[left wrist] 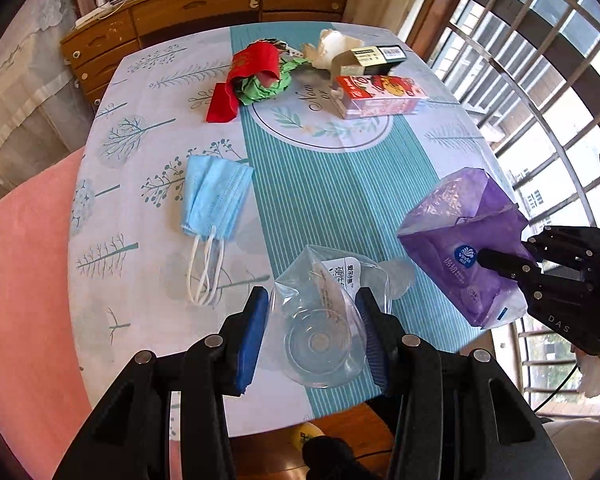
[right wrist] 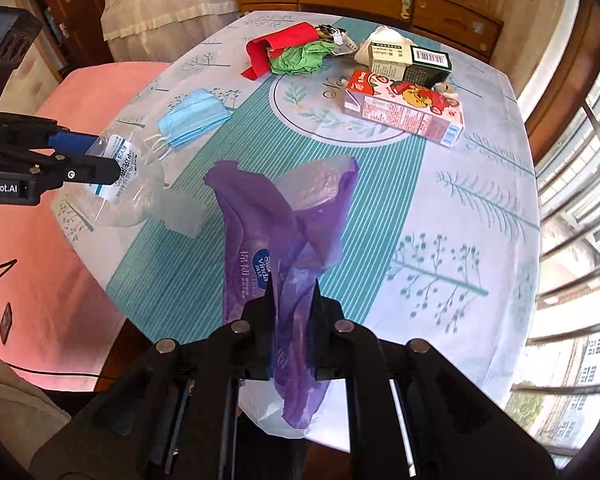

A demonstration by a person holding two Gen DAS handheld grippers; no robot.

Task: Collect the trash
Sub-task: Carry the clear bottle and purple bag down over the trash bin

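Two pieces of trash are in our grippers, both lifted above the near edge of the table (left wrist: 148, 80). Our left gripper (left wrist: 312, 336) pinches a crushed clear plastic bottle (left wrist: 324, 316) between its blue pads (left wrist: 252, 336). Our right gripper (right wrist: 294, 304) is clamped narrow on a limp purple tissue wrapper (right wrist: 284, 232). To carry both well, we judge we should keep each grip firm and move smoothly, since the thin wrapper could slip. A blue face mask (left wrist: 216, 196), a pink carton (left wrist: 376, 94) and crumpled red and green paper (left wrist: 256, 76) still lie on the cloth.
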